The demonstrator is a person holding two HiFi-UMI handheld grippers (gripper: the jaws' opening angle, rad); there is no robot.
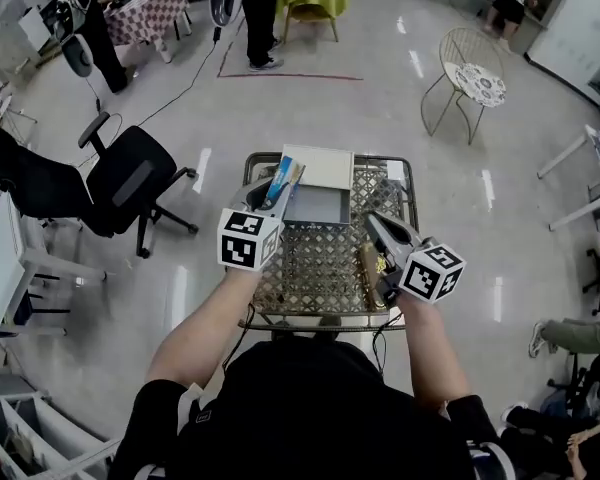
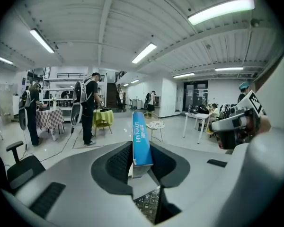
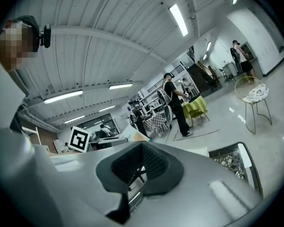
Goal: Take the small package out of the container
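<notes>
The small package (image 1: 285, 180) is a slim blue box with white lettering. My left gripper (image 1: 278, 192) is shut on it and holds it upright above the left edge of the open grey container (image 1: 320, 166). In the left gripper view the blue package (image 2: 141, 141) stands on end between the pads of the left gripper (image 2: 140, 161). The container sits at the far end of a metal mesh cart (image 1: 320, 268) with its lid tipped back. My right gripper (image 1: 374, 224) hovers over the cart's right side, shut with nothing in it. In its own view the right gripper (image 3: 138, 167) points up into the room.
A long golden object (image 1: 369, 273) lies on the mesh under the right gripper. A black office chair (image 1: 130, 183) stands left of the cart and a wire chair (image 1: 465, 78) at the far right. People stand at the back, and a seated person's legs (image 1: 580, 333) show at the right.
</notes>
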